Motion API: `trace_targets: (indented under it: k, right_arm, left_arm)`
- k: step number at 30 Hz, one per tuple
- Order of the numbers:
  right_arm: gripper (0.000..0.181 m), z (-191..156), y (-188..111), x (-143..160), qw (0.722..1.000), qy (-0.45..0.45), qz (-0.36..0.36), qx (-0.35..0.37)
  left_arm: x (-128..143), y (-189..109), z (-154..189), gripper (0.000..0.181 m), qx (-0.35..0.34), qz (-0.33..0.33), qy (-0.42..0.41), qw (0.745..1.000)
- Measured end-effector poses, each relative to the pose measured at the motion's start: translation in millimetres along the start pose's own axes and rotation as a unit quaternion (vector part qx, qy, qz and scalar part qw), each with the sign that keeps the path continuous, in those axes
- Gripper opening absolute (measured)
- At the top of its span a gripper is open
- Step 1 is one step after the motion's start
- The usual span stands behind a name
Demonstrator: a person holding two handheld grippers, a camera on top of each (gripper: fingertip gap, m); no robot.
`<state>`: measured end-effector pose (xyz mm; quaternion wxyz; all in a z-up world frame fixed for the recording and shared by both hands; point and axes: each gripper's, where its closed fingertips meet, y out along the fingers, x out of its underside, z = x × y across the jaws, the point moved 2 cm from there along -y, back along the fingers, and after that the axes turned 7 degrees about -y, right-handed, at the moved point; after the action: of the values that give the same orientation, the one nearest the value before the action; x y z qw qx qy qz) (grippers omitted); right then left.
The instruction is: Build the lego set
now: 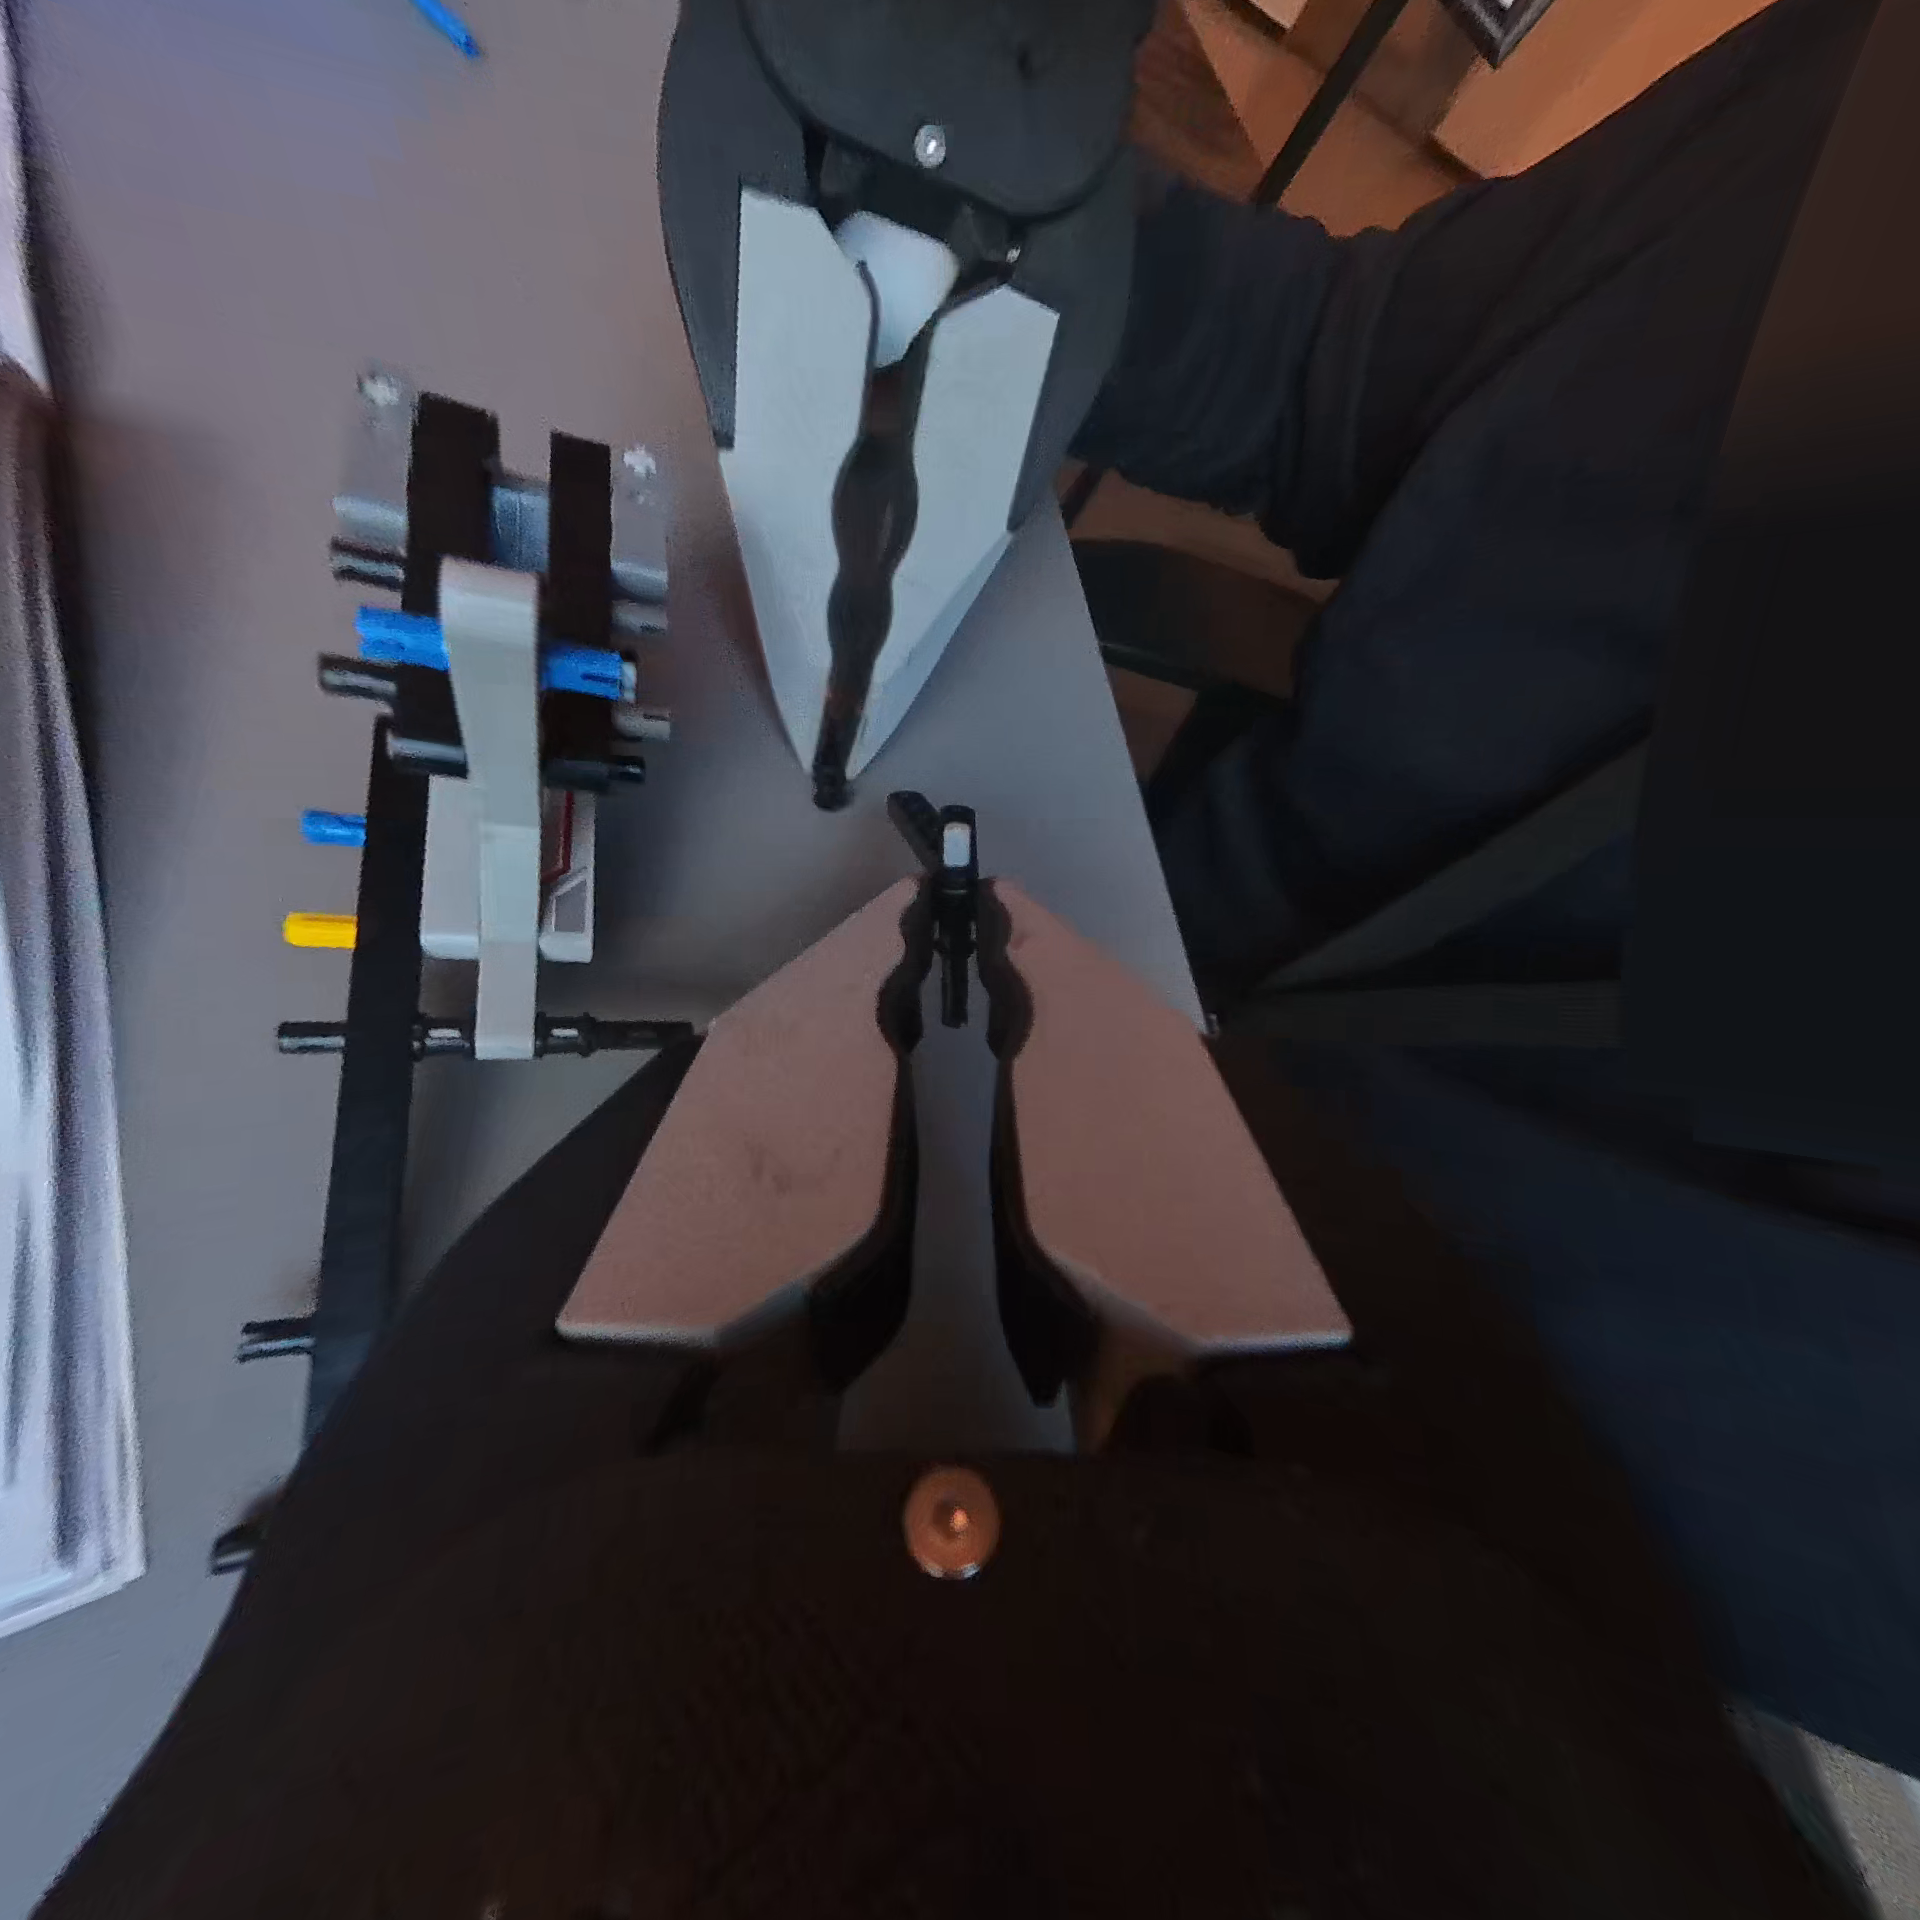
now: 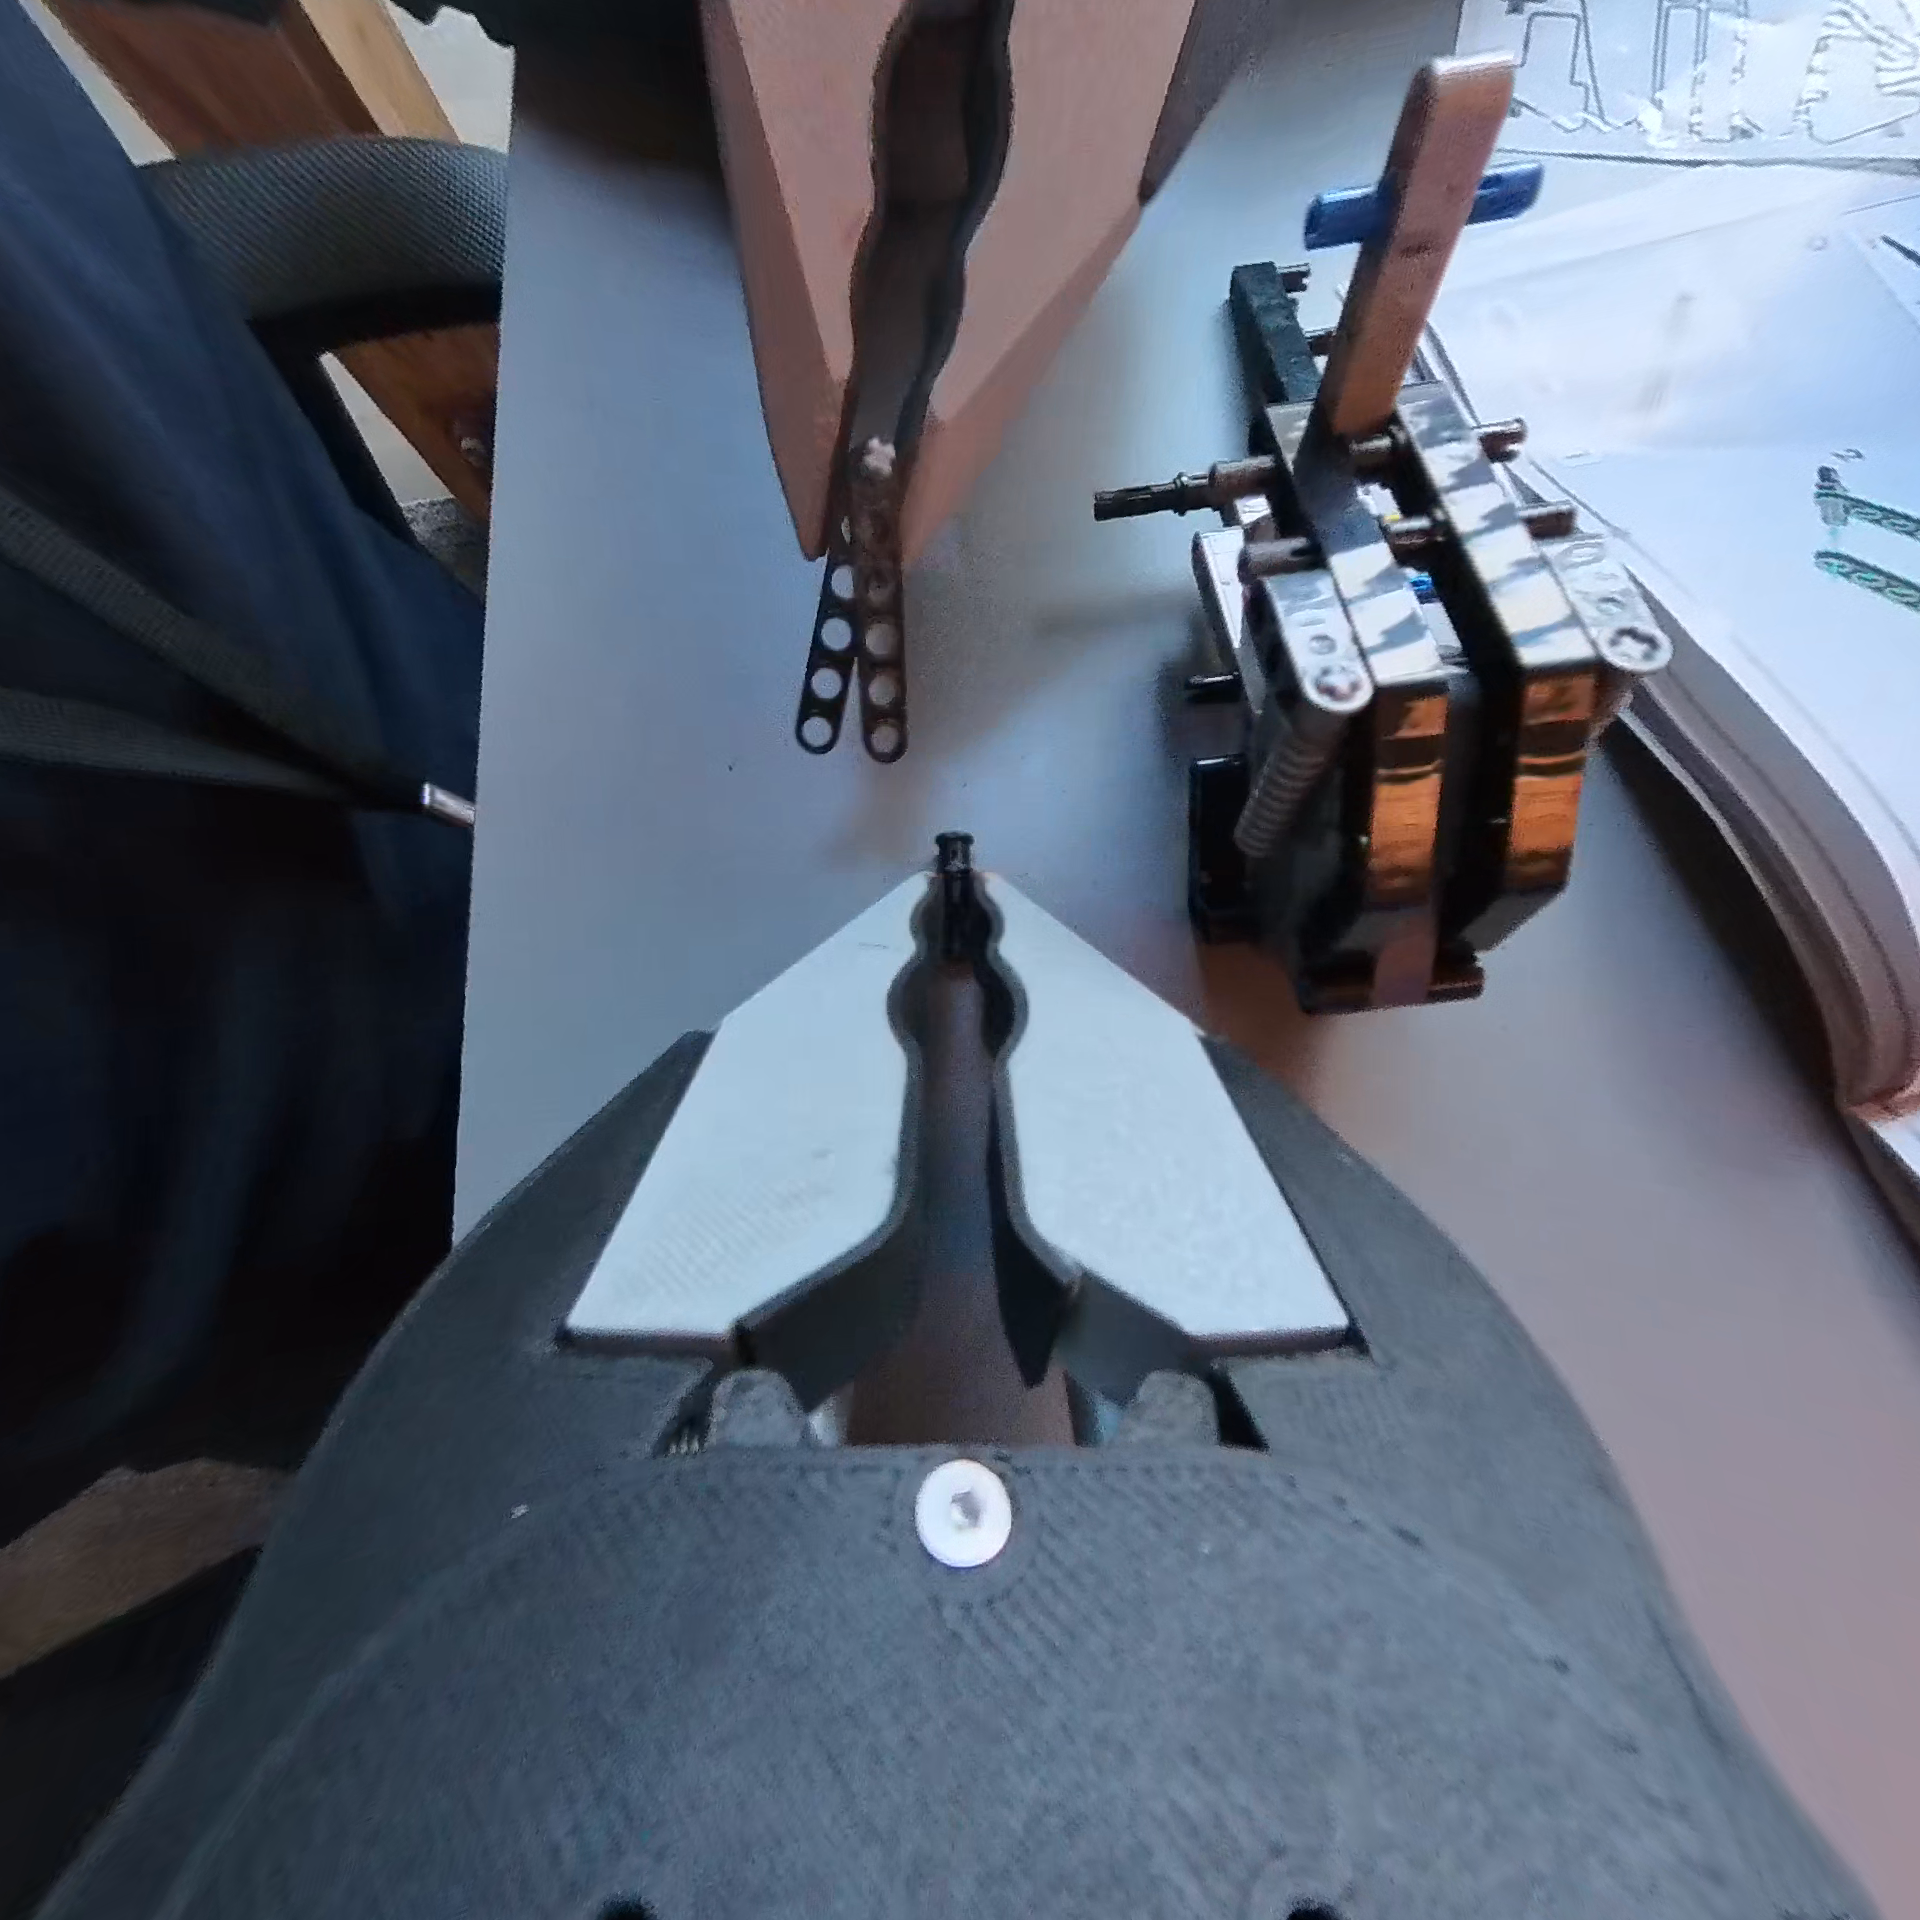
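Observation:
My left gripper (image 1: 951, 883) is shut on two thin black beams with holes (image 1: 935, 831), held together at one end. In the right wrist view the left gripper (image 2: 868, 540) comes in from the top and the beams (image 2: 854, 665) splay apart below its tips. My right gripper (image 2: 954, 873) is shut on a small black pin (image 2: 953, 854) whose tip pokes out towards the beams, a short gap away. The right gripper also shows in the left wrist view (image 1: 831, 792). The partly built lego model (image 1: 488, 727) (image 2: 1403, 675), black and grey with blue and yellow pins, stands on the table beside both grippers.
An open instruction booklet (image 2: 1714, 436) lies beyond the model. The grey table (image 2: 644, 520) ends close to the grippers, where a person in dark blue clothing (image 2: 208, 623) sits. A loose blue piece (image 1: 447, 26) lies far off on the table. Left tips to right tips: about 6 centimetres.

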<state>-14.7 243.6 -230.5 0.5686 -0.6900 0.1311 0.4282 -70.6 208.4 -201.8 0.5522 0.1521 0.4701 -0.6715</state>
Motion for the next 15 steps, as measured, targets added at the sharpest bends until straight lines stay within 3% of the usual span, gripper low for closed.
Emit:
trace_targets:
  k: [4, 7, 11, 15]
  right_arm:
    - [0.002, 6.4, -3.3, -1.3, 1.0, 0.0, 0.001, 0.018]
    - [0.001, 1.1, -21.7, -26.3, 0.996, -0.006, 0.084, -0.015]
    - [0.0, 2.2, -25.5, -40.4, 0.992, -0.004, 0.112, -0.054]
    - [0.0, 2.5, -22.2, -43.6, 0.984, 0.022, 0.14, -0.111]
  left_arm:
    - [0.8, 2.0, -4.3, 0.005, -0.037, -0.002, 0.02, 0.999]
    - [7.4, 9.3, -13.1, 0.006, -0.063, -0.038, 0.001, 0.997]
    - [7.7, 17.1, -7.0, 0.006, -0.027, -0.048, -0.033, 0.998]
    - [0.8, 11.8, -0.7, 0.006, 0.002, -0.016, -0.041, 0.999]
